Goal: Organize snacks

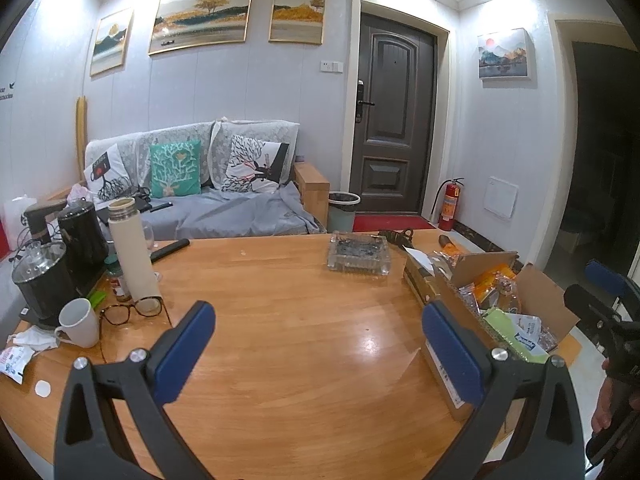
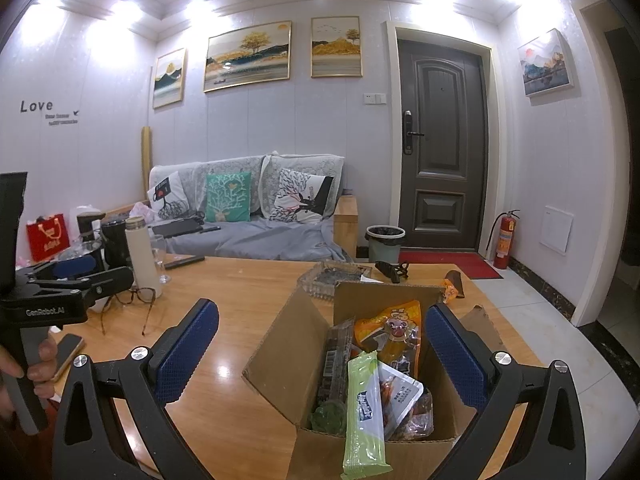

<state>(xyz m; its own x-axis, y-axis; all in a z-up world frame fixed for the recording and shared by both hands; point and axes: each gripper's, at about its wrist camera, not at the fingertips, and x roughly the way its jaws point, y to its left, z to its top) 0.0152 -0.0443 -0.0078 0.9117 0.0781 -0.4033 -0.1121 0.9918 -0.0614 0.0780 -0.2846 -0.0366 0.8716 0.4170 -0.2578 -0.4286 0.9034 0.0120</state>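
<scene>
Snack packets (image 2: 384, 364) are sitting jumbled in the open cardboard box (image 2: 280, 344) at lower centre, fitting unpacking or filling; both the left gripper (image 1: 318, 350) and right gripper (image 2: 320, 354) are gaping wide, holding nothing.

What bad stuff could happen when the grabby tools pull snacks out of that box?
1. The green packet sticks out over the cardboard box edge; it might slide out.
2. The box sits near the table edge, so a tug could tip it off.
3. The left tool could bump the glasses or the white mug nearby.
</scene>
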